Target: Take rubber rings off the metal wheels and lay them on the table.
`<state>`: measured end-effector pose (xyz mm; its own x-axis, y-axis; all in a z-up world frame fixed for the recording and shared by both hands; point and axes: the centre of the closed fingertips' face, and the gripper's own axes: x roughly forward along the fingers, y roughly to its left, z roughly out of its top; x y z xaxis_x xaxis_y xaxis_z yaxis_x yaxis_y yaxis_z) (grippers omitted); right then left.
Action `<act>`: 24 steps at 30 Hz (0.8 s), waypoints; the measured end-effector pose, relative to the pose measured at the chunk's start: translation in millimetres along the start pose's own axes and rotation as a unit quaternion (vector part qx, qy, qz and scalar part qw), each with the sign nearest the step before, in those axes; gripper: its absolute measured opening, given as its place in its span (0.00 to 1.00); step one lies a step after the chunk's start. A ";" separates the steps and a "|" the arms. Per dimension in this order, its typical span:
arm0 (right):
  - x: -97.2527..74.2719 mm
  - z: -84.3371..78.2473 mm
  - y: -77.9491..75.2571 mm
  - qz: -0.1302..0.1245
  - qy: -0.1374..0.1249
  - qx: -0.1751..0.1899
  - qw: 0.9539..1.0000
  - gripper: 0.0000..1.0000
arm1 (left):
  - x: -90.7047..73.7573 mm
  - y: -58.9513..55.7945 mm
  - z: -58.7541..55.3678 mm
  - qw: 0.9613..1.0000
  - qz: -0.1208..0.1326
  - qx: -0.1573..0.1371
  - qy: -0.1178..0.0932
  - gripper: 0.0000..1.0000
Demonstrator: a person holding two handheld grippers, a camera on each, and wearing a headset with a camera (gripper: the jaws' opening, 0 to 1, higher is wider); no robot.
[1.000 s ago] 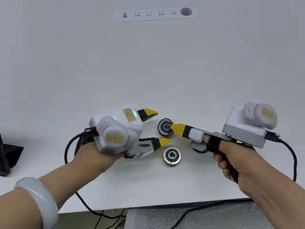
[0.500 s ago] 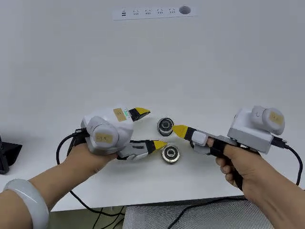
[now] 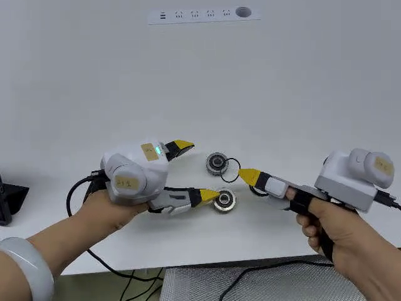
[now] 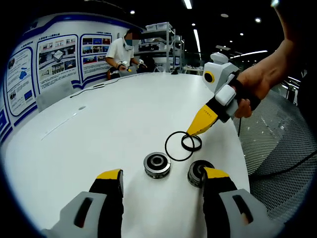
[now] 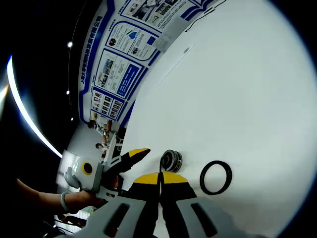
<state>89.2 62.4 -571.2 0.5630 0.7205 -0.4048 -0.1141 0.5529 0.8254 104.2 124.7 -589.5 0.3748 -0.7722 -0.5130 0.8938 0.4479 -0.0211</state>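
Two metal wheels lie on the white table (image 3: 294, 94): the far wheel (image 3: 217, 163) (image 4: 157, 164) (image 5: 171, 160) and the near wheel (image 3: 224, 200) (image 4: 198, 173). My left gripper (image 3: 197, 170) (image 4: 162, 174) is open, its lower fingertip (image 3: 210, 196) against the near wheel. My right gripper (image 3: 243, 175) (image 5: 160, 177) is shut, its yellow tip pinching a thin rubber ring (image 3: 230, 170) (image 4: 178, 146) just right of the far wheel. A smaller, thicker rubber ring (image 4: 191, 143) (image 5: 216, 177) lies on the table under that gripper.
A white power strip (image 3: 195, 14) sits at the far side of the table. A black object (image 3: 9, 204) stands at the left edge. Cables hang off the front edge (image 3: 207, 266) below both hands. A person stands at the table's far end (image 4: 120, 52).
The thin ring has come off the far wheel, and my right gripper has pulled back to the right with it. My left gripper has shifted slightly left and down, toward the near wheel.
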 end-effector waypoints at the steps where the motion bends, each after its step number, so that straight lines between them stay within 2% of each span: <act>1: -1.8 0.4 -1.4 -0.002 -0.001 0.001 1.000 0.02 | -0.5 0.0 -0.2 1.000 0.000 0.001 0.000 0.66; 14: -26.8 5.1 -22.6 -0.030 -0.019 0.012 0.999 0.02 | -2.7 -1.1 -2.7 1.000 0.000 -0.005 -0.002 0.69; 24: -35.0 1.0 -39.9 -0.055 -0.015 0.012 0.998 0.02 | -7.6 -3.0 -8.5 1.000 -0.004 -0.010 0.005 0.74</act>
<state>74.8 14.7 -589.6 0.5958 0.6424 -0.4821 -0.0308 0.6180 0.7855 96.6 133.0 -592.8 0.3661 -0.7711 -0.5209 0.8911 0.4519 -0.0426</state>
